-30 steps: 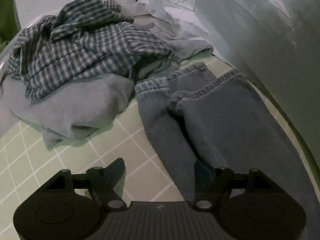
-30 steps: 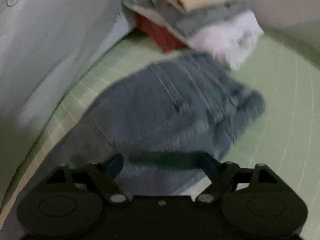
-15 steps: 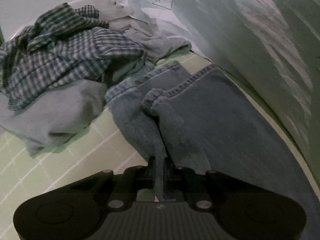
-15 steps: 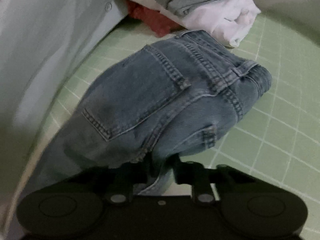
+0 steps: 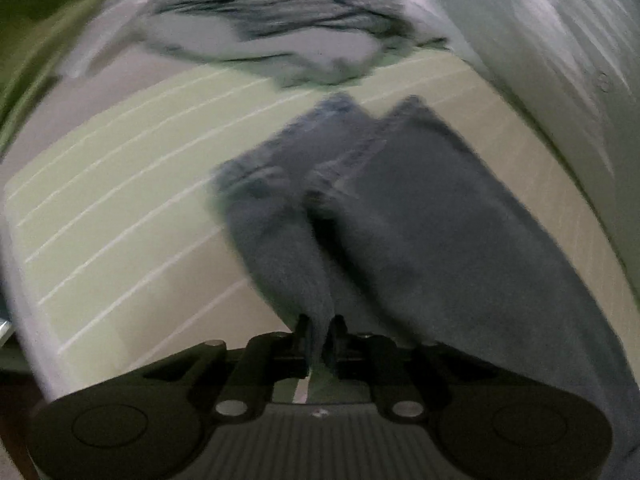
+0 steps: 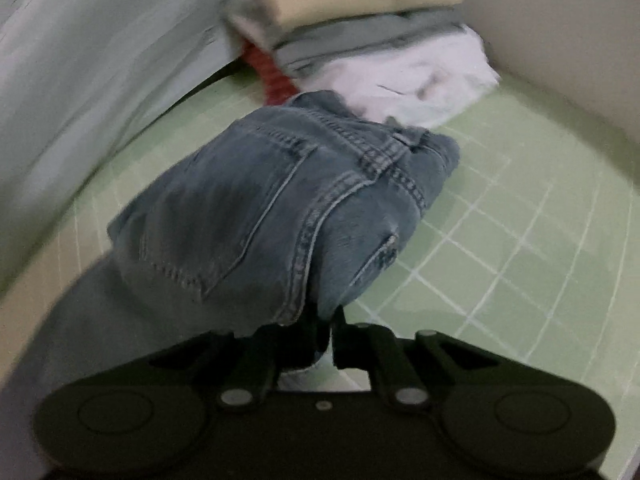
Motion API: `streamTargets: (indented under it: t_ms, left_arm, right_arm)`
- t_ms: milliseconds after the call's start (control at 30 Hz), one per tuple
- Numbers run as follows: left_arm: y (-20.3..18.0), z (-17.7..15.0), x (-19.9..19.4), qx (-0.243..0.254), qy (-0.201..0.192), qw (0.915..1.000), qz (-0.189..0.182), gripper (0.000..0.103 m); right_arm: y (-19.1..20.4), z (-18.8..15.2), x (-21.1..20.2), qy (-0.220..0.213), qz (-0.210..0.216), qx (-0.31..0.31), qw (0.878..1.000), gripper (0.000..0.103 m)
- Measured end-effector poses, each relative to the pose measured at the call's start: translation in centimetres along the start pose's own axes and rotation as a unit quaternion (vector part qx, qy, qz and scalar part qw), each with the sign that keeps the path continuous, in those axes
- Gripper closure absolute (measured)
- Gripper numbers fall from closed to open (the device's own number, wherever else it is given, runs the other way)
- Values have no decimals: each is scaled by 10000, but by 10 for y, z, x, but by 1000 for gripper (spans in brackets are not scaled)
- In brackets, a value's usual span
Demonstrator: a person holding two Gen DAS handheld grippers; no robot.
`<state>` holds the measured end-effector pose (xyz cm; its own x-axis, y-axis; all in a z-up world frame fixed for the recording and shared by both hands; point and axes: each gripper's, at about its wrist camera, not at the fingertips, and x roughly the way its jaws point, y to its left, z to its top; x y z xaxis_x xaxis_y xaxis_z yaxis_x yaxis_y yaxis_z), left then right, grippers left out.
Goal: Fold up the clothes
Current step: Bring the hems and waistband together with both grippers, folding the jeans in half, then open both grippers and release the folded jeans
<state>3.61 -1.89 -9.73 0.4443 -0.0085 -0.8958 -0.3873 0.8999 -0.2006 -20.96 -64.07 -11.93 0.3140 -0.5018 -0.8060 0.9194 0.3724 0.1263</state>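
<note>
A pair of blue jeans [image 5: 400, 216] hangs from both grippers above a green gridded mat [image 5: 120, 184]. My left gripper [image 5: 319, 330] is shut on a fold of the leg end, with the two hems hanging ahead of it. My right gripper [image 6: 322, 320] is shut on the waist end of the jeans [image 6: 280, 208], whose back pocket and belt loops face the camera. Both views are blurred by motion.
A heap of unfolded clothes [image 5: 280, 28], plaid and grey, lies at the far end of the mat. A stack of folded clothes [image 6: 360, 20], beige, grey, white and red, sits behind the jeans on the mat [image 6: 520, 220]. The person's pale shirt [image 6: 80, 80] fills one side.
Both grippers went from open to shut on the jeans. They have since lifted the jeans off the mat, and the left end has pulled away from the clothes heap.
</note>
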Motion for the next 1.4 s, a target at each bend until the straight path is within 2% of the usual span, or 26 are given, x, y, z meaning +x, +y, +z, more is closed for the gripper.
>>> streamTargets:
  t_ms: [67,133,167,200,233,267,333,400,433,467,567,800,933,1033,1100,1200,1233,1333,1400]
  left_arm:
    - [13,-1,-9,17,-154,9987,480,87]
    - [27,3,-19,-45,-303,9973,664,88]
    - [31,6,-24,-59,-380,9975,589,84]
    - [35,9,-29,-67,-458,9978,472,82]
    - [39,13,-34,-74,-536,9979,355,76]
    - [37,17,-36,-21,-598,9978,280,68]
    - [30,25,-32,93,-636,9978,131,54]
    - [23,31,-24,134,-538,9984,-87,47]
    - [18,34,-17,153,-456,9987,-167,42]
    - [14,37,-10,173,-373,9988,-248,38]
    - [2,43,6,395,-216,9985,-316,36]
    - [-9,52,27,587,-12,9974,-411,36]
    - [-5,56,38,455,133,9981,-396,35]
    - [-4,57,41,422,101,9982,-408,34]
    - [-6,58,41,396,77,9984,-388,33]
    - [-6,58,41,328,38,9987,-397,29]
    - [-6,58,41,312,21,9987,-398,28]
    - [-9,57,42,319,-42,9989,-340,25]
    - [-12,56,43,351,-50,9990,-262,25]
  right_arm:
    - [4,-4,-5,-27,-101,-326,9994,91]
    - [10,-9,-13,-75,-227,-594,9979,86]
    - [14,-13,-20,-112,-259,-696,9972,83]
    - [18,-16,-26,-149,-291,-798,9963,73]
    - [23,-20,-34,-221,-293,-873,9955,57]
    - [29,-25,-43,-320,-253,-925,9949,51]
    - [41,-34,-58,-514,-152,-1013,9934,30]
    - [55,-44,-74,-729,-65,-1118,9910,15]
    - [62,-48,-82,-837,-14,-1170,9896,12]
    - [70,-53,-89,-919,40,-1248,9879,12]
    - [91,-68,-102,-943,164,-1584,9827,10]
    - [122,-98,-99,-734,-145,-2276,9709,10]
    - [142,-110,-84,-656,-391,-2926,9532,10]
    - [163,-111,-74,-783,-441,-3331,9386,13]
    - [173,-101,-74,-1000,-295,-3233,9405,16]
    - [176,-75,-90,-1612,122,-2452,9559,16]
    - [176,-70,-91,-1667,176,-2299,9587,15]
    - [178,-61,-83,-1566,129,-2202,9627,12]
    - [182,-67,-69,-1363,-208,-2625,9550,14]
